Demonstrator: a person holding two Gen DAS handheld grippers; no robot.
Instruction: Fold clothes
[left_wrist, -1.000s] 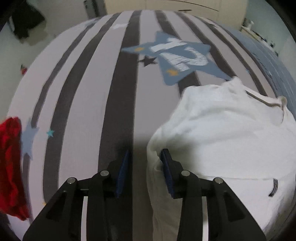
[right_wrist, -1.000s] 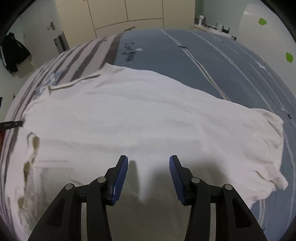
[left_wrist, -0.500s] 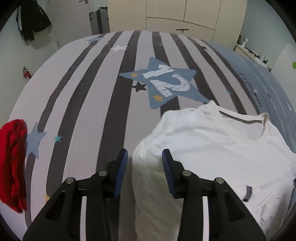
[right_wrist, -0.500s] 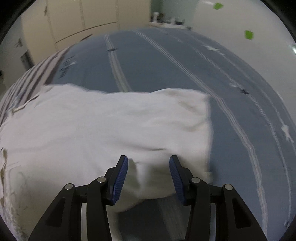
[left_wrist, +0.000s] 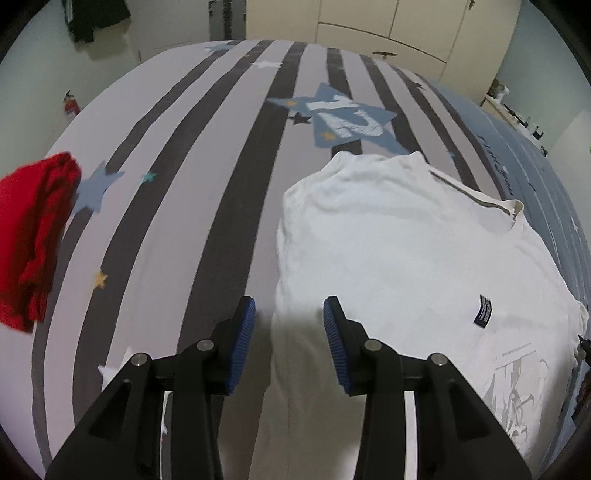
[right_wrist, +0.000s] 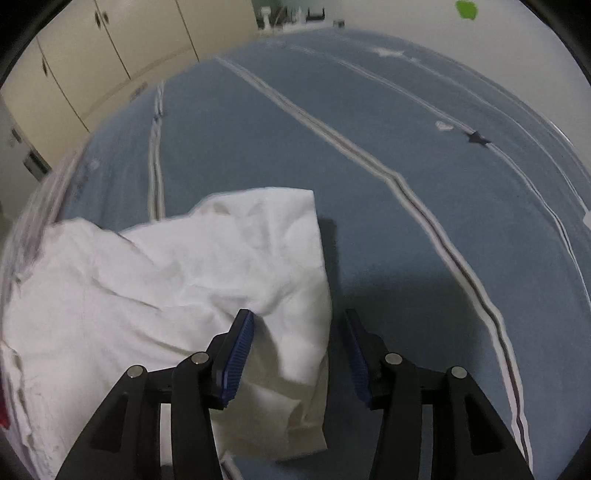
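striped bed (left_wrist: 207, 192): right tool (right_wrist: 299, 345) jaws just opened wider, white shirt (right_wrist: 177, 273) edge between

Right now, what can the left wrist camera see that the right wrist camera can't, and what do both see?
Only the left wrist view shows the red garment, the star-and-stripe bedding, the shirt's dark label and the left gripper, open. Only the right wrist view shows the plain blue bedding, a green wall sticker and the right gripper, open, its jaws just widened. Both show the white T-shirt and cream cupboards.
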